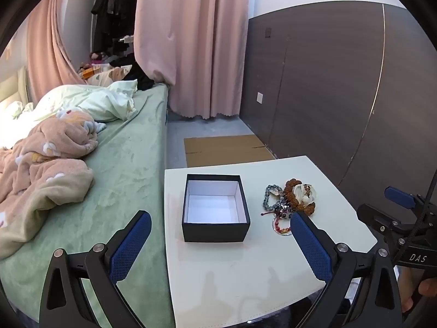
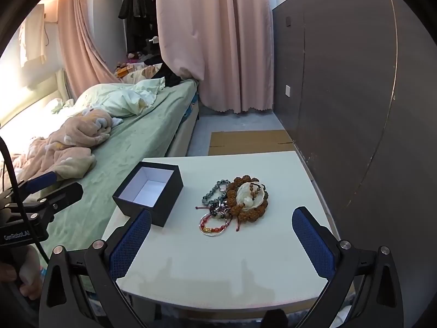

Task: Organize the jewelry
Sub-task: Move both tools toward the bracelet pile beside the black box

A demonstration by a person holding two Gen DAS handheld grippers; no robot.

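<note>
A black box (image 2: 148,194) with a white lining is sitting open and empty on the white tabletop (image 2: 218,268). Just beside it, a tangled heap of bracelets (image 2: 235,205) is lying: brown, grey-blue and red beads, apart from the box.

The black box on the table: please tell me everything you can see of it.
The black box is a small rectangular box, apparently cardboard, matte black outside and white inside. It has no lid on, stands upright and is empty. It rests on the white table, left of the jewelry pile and apart from it. Nothing else touches it.
</note>
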